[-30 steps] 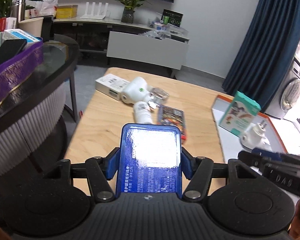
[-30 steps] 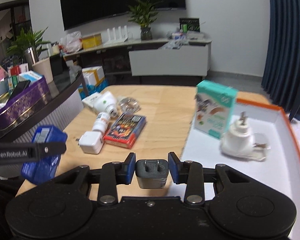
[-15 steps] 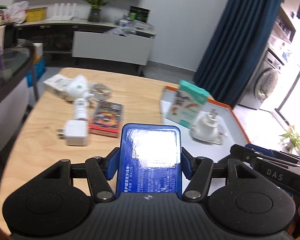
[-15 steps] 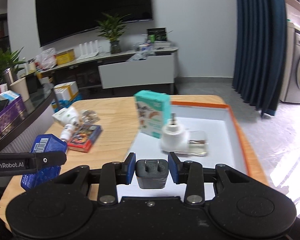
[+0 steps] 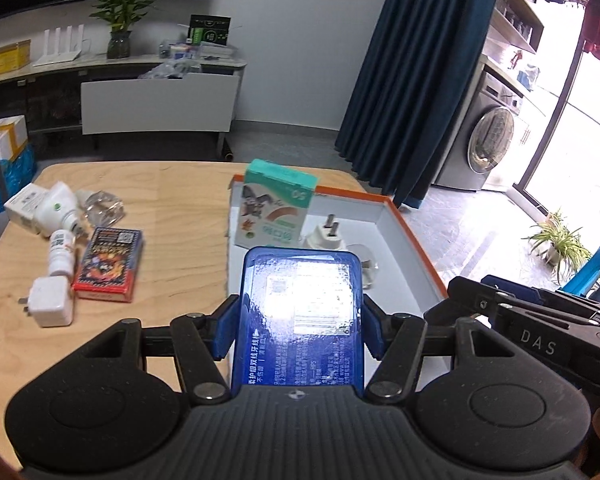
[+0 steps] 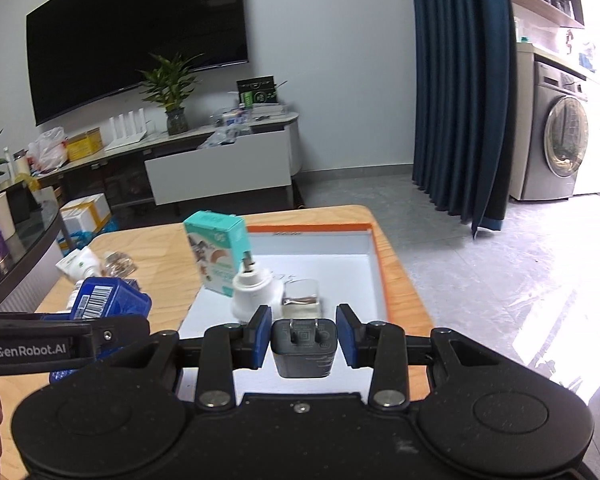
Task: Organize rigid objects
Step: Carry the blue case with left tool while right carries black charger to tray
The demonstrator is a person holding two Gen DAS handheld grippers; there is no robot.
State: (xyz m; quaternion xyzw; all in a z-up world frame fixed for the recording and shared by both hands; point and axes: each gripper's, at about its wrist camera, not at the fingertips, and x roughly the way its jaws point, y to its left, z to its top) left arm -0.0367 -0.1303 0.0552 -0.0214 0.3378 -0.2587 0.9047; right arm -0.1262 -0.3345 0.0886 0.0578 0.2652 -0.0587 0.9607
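Observation:
My left gripper [image 5: 298,326] is shut on a blue plastic box [image 5: 300,320] and holds it above the near edge of the white tray with an orange rim [image 5: 414,236]. The box also shows in the right wrist view [image 6: 100,308]. My right gripper [image 6: 304,334] holds a black charger plug [image 6: 304,348] between its pads, over the tray's near part [image 6: 374,260]; small gaps show at both sides of the plug. In the tray stand a teal box [image 5: 274,210] and a white plug adapter [image 5: 326,238], with a clear case [image 6: 302,296] beside them.
On the wooden table [image 5: 172,208] left of the tray lie a red card pack [image 5: 110,264], a white charger cube [image 5: 52,300], a small white bottle [image 5: 62,252], a white adapter [image 5: 58,208], a white box [image 5: 22,204] and a clear wrapper [image 5: 104,206].
Both grippers have swung to the right, from over the loose items towards the tray. The right gripper's pads now stand slightly wider around the plug. The left grip on the blue box is unchanged.

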